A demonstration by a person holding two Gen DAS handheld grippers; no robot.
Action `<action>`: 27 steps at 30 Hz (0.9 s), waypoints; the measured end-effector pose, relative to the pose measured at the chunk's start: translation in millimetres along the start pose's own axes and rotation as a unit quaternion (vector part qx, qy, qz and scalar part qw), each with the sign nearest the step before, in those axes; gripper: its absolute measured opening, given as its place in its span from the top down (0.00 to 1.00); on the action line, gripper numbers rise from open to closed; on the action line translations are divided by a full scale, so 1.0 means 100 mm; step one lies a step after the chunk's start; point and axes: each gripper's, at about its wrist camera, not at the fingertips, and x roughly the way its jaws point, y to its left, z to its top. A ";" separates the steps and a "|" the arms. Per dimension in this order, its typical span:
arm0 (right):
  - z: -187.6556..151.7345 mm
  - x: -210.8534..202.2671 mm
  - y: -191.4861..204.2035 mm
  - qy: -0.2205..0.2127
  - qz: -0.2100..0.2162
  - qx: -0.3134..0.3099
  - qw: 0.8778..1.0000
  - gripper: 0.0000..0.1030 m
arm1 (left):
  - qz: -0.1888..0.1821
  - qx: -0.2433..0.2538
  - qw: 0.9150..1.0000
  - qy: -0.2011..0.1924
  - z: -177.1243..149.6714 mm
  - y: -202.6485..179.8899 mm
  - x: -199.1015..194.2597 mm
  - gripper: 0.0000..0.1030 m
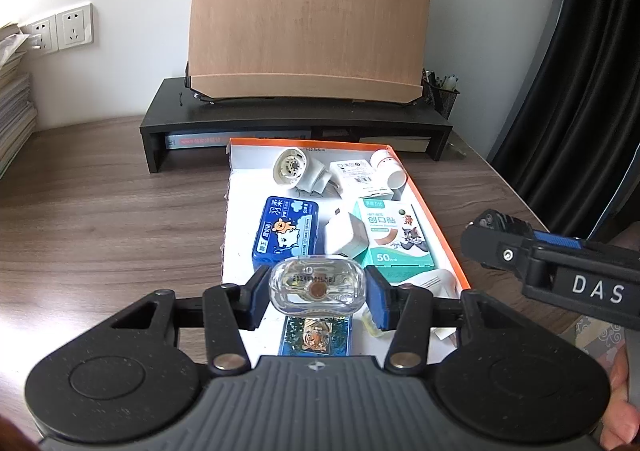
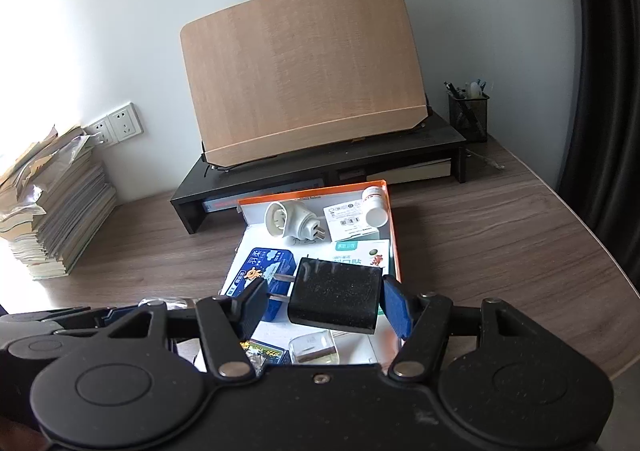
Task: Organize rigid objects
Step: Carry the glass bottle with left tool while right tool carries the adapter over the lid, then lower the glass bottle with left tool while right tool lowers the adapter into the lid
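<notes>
Two grippers are in view: the left gripper (image 1: pixel 316 295) and the right gripper (image 2: pixel 324 301). Each carries one thing: a clear glass bottle (image 1: pixel 317 286) and a black plug adapter (image 2: pixel 336 299).

One orange-rimmed tray (image 1: pixel 436 211) lies on the table (image 1: pixel 100 211). In it:
- two white plug units, one round-faced (image 1: pixel 294 171) at 11 o'clock, one square (image 1: pixel 345 235) at centre
- one blue tin (image 1: pixel 286 231) at 9 o'clock
- two printed boxes (image 1: pixel 400 239), (image 1: pixel 356 171)
- one white pill bottle (image 1: pixel 390 169) at 1 o'clock
- one tiger-print card (image 1: pixel 316 337) at 6 o'clock
</notes>
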 end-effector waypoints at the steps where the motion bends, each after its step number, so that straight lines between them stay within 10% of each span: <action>1: 0.01 0.01 0.00 0.001 0.002 -0.001 1.000 0.28 | 0.000 -0.001 1.000 0.000 0.00 -0.01 0.01 0.52; 27: 0.13 0.28 0.03 0.014 0.006 -0.015 1.000 0.28 | -0.002 0.002 1.000 0.008 0.08 -0.09 0.21 0.52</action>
